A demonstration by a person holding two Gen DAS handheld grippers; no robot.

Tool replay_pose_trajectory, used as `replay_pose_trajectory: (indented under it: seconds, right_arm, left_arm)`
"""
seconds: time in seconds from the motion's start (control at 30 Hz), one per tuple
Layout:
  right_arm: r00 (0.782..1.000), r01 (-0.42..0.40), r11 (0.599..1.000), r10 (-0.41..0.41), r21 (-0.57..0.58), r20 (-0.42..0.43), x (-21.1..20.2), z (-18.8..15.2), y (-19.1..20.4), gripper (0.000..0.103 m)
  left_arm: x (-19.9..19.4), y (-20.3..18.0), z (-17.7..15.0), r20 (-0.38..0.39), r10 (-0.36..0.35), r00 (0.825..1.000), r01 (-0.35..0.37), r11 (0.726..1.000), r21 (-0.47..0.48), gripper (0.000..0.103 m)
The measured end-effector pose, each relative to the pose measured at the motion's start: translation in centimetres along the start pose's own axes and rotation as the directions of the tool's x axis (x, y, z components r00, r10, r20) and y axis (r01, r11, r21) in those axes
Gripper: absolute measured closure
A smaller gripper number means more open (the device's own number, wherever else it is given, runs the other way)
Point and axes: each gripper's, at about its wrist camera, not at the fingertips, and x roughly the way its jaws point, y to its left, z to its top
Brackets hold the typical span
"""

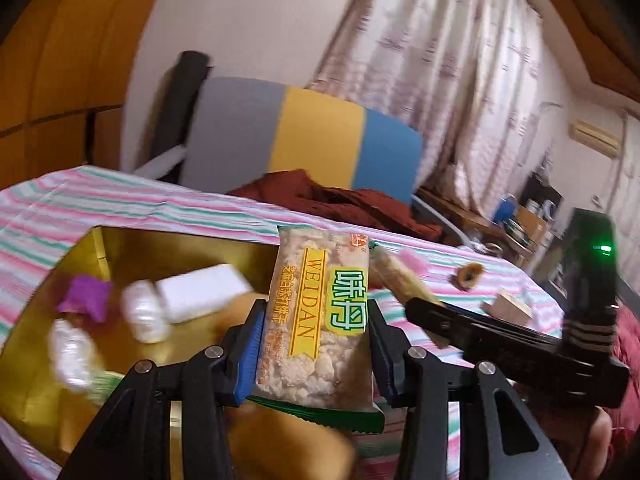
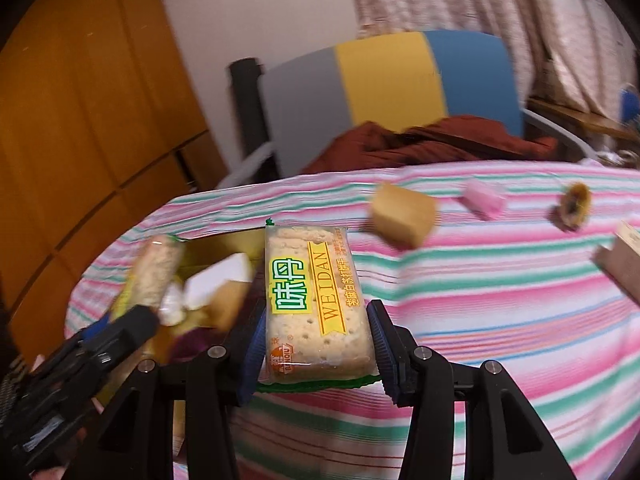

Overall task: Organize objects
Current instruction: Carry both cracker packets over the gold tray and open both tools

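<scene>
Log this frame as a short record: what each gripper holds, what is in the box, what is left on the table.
left gripper: shut on a Weidan cracker packet with broken crackers
right gripper: shut on a Weidan cracker packet with whole crackers
gold box: holds a purple wrapped sweet, a white block, two clear-wrapped white pieces
striped tablecloth: yellow cake piece, pink block, small tart, wooden block
image quality: motion blur in both views

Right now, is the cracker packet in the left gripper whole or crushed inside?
Crushed: the cracker packet in the left gripper shows crumbled lumps through its clear wrapper, not a flat biscuit.
</scene>
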Motion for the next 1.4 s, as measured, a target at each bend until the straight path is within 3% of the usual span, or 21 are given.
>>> replay_pose_trajectory:
  seconds: [0.3,0.4,0.47,0.57,0.83,1.13,1.4]
  right_arm:
    - [0.988,-0.137,0.989,0.132,-0.063,-0.084,4.4,1.2,7.8,0.054]
    - [0.983,-0.153,0.986,0.145,-0.067,-0.109,5.6,1.2,9.2,0.043]
    - [0.984,-0.157,0.986,0.152,-0.055,-0.094,5.7,1.2,9.5,0.027]
    - [0.984,-0.162,0.985,0.157,-0.061,-0.086,5.4,0.8,9.7,0.026]
    - [0.985,-0.152,0.988,0.151,0.0,-0.085,4.5,0.2,8.4,0.024]
    - [0.986,-0.147,0.989,0.148,0.03,-0.071,3.5,-0.2,7.1,0.022]
    - [0.99,-0.128,0.99,0.13,0.052,-0.049,2.6,-0.3,5.6,0.021]
  left_arm:
    - [0.4,8.6,1.6,-0.051,0.145,0.988,-0.15,0.981,-0.12,0.056]
    - [1.2,10.7,1.2,-0.098,0.159,0.982,-0.173,0.972,-0.159,0.056]
    - [1.4,12.0,0.7,-0.119,0.164,0.979,-0.185,0.964,-0.193,0.056]
    - [1.6,13.0,0.1,-0.14,0.174,0.975,-0.202,0.955,-0.219,0.056]
    - [1.3,13.3,0.1,-0.126,0.203,0.971,-0.227,0.947,-0.226,0.051]
    - [-0.7,13.6,0.6,-0.082,0.281,0.956,-0.293,0.912,-0.288,0.046]
    - [-0.8,10.4,0.9,-0.065,0.237,0.969,-0.246,0.942,-0.23,0.044]
